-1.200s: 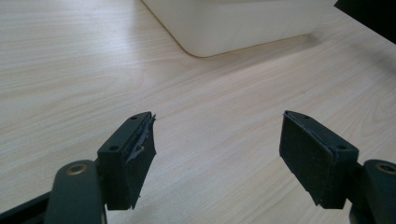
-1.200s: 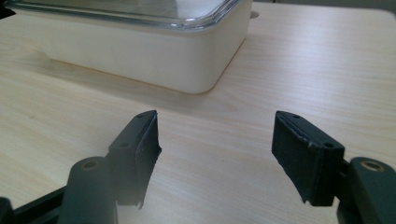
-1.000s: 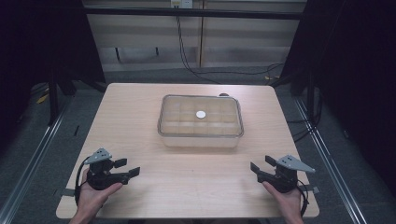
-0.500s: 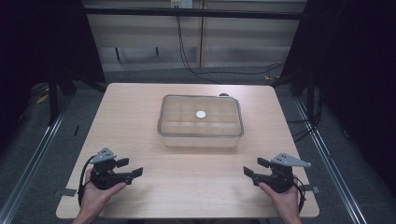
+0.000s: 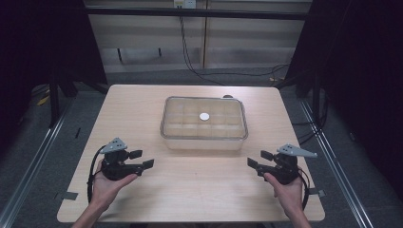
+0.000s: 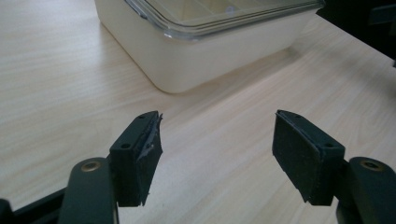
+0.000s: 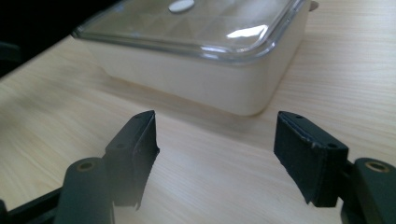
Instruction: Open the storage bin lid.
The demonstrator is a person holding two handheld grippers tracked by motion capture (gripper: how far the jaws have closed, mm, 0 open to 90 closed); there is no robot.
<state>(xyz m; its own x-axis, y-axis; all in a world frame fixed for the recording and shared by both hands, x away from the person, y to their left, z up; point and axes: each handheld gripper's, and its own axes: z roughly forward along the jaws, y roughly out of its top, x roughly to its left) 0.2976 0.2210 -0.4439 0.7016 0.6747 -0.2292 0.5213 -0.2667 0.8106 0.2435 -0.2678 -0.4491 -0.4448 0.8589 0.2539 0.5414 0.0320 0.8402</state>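
Black jaws stand wide apart on both tools, empty. The left gripper [image 5: 141, 160] hovers near the box's [image 5: 204, 124] front left corner; the right gripper [image 5: 260, 159] hovers near its front right corner. Neither touches the box, which sits at mid-table [image 5: 142, 109] under a clear lid [image 7: 196, 28] with a small white disc [image 5: 204, 116] at the centre.

Risk assessment: the lid's rim is thin and smooth. A one-sided grip would likely slip or tilt it. An uneven push would likely slide the box across the wood.
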